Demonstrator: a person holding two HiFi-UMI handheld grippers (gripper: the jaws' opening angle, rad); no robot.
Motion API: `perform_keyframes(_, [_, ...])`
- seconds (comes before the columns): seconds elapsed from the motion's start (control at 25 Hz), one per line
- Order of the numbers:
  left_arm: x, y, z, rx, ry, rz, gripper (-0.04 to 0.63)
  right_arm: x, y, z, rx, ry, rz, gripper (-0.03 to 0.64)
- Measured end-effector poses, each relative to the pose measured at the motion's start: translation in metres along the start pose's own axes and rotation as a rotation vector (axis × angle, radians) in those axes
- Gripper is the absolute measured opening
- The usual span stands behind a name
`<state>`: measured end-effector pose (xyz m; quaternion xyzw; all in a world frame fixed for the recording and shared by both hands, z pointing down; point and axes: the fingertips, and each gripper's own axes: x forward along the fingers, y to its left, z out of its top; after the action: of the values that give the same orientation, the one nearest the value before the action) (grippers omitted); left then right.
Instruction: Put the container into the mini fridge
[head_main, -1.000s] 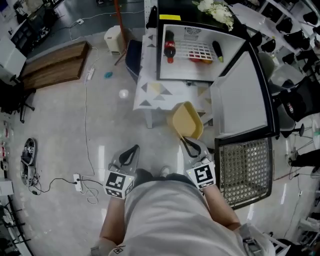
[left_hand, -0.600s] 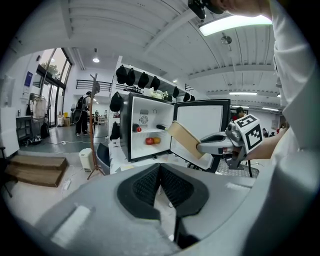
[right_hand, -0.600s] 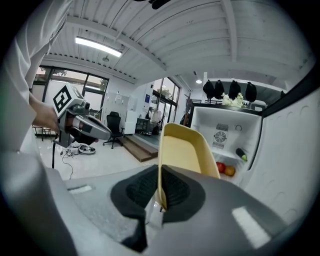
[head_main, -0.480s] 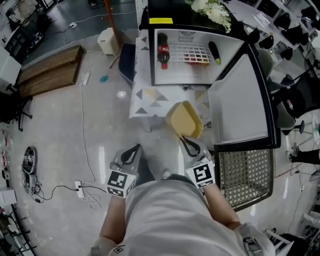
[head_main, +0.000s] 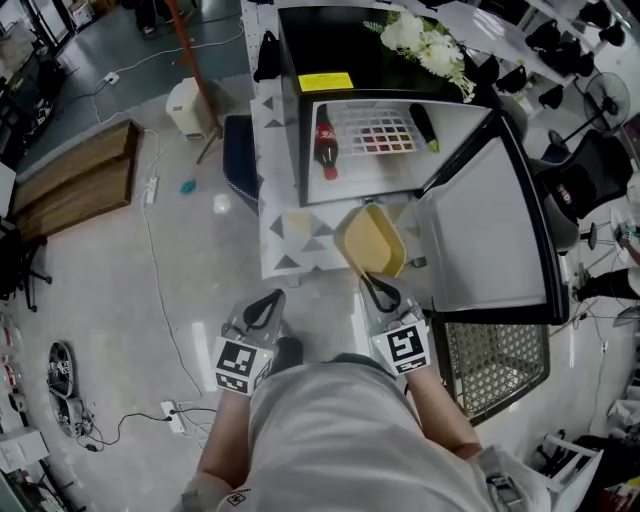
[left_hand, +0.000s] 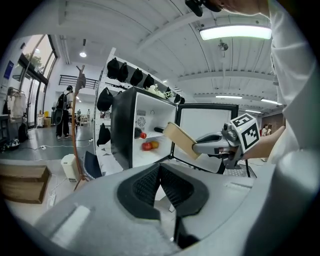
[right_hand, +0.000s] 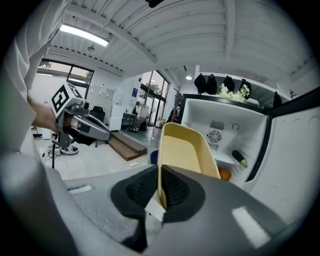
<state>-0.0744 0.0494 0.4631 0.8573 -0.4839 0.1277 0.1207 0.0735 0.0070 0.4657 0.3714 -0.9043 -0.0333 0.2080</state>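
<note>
My right gripper is shut on the near rim of a shallow yellow container, held out over the patterned table in front of the mini fridge. In the right gripper view the container rises from between the jaws toward the open white fridge interior. The fridge door hangs open to the right. My left gripper is shut with nothing in it, held low at the left, over the floor. In the left gripper view the right gripper and the container show in front of the fridge.
Inside the fridge lie a cola bottle, a wire shelf and a dark bottle with a green cap. White flowers sit on top. A metal mesh basket stands at right. A white bin and wooden boards lie left.
The person has stepped closer to the fridge; table and fridge sit nearer in the view. The container stays in the right gripper. The left gripper keeps its place.
</note>
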Motion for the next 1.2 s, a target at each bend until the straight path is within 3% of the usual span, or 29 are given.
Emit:
perform_keyframes(0.36, [0.026, 0.053, 0.002, 0.051, 0.036, -0.176, 0.008, 0.055, -0.006, 0.007, 0.038, 0.071, -0.134, 0.021])
perform_keyframes(0.68, [0.038, 0.082, 0.007, 0.090, 0.038, -0.257, 0.008, 0.078, -0.022, -0.003, 0.061, 0.133, -0.230, 0.020])
perform_keyframes(0.92, [0.053, 0.075, 0.006, 0.095, 0.073, -0.284, 0.008, 0.087, -0.040, -0.029, 0.059, 0.184, -0.220, 0.020])
perform_keyframes(1.2, [0.085, 0.063, 0.023, 0.092, 0.091, -0.253, 0.008, 0.105, -0.077, -0.064, 0.040, 0.228, -0.157, 0.020])
